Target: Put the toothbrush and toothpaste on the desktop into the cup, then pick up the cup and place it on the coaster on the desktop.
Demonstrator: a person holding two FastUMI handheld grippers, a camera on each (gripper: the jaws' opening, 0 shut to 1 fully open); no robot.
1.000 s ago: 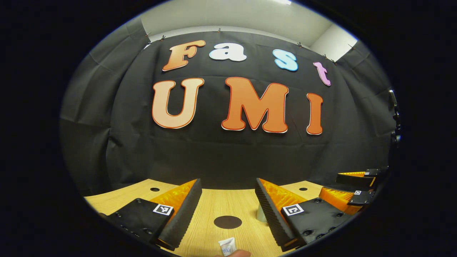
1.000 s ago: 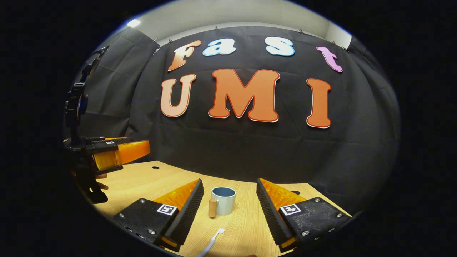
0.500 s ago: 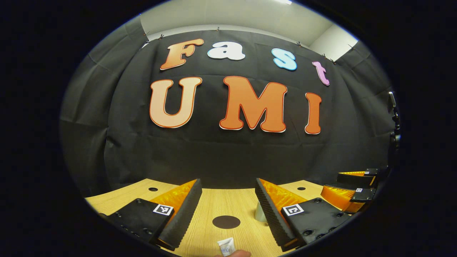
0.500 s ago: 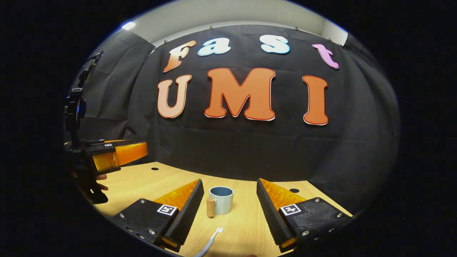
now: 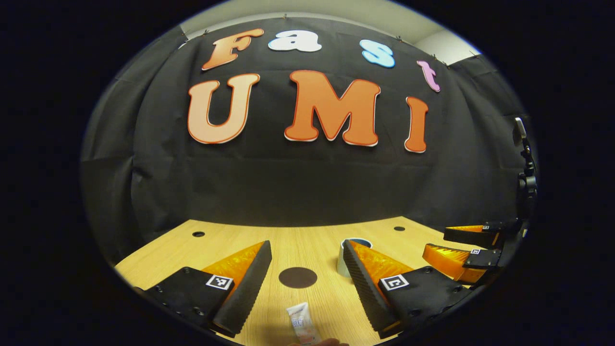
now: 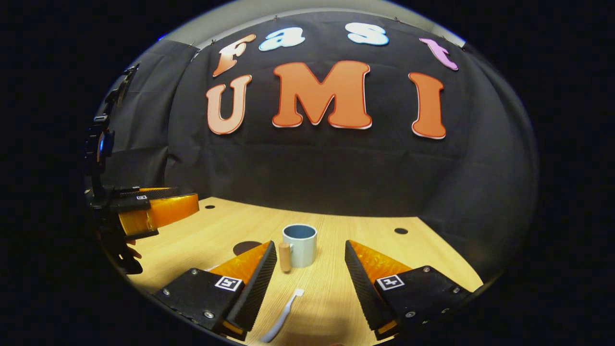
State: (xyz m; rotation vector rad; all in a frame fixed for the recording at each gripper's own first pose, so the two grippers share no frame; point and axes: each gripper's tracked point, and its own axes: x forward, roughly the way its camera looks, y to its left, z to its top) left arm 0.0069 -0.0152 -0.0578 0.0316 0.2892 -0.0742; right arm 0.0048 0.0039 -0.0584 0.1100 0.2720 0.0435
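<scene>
In the left gripper view my left gripper (image 5: pixel 306 245) is open over the wooden desktop (image 5: pixel 230 240). The dark round coaster (image 5: pixel 298 277) lies between its fingers, and the toothpaste tube (image 5: pixel 300 326) lies nearer, at the bottom edge. The pale cup (image 5: pixel 342 263) is partly hidden behind the right finger. In the right gripper view my right gripper (image 6: pixel 310 245) is open, with the blue-lined cup (image 6: pixel 299 246) and its wooden handle (image 6: pixel 285 257) standing between the fingertips, farther off. The white toothbrush (image 6: pixel 283 317) lies on the wood between the fingers.
The right gripper (image 5: pixel 436 241) hangs open at the far right of the left gripper view. The left gripper (image 6: pixel 185 202), held by a hand (image 6: pixel 130 252), is at the left of the right gripper view. Small holes (image 6: pixel 400 231) dot the desktop. The black cloth wall closes the back.
Both cameras have tipped downward, so more desktop shows and the cup, coaster, toothpaste and toothbrush sit higher in view. Neither gripper has taken hold of anything.
</scene>
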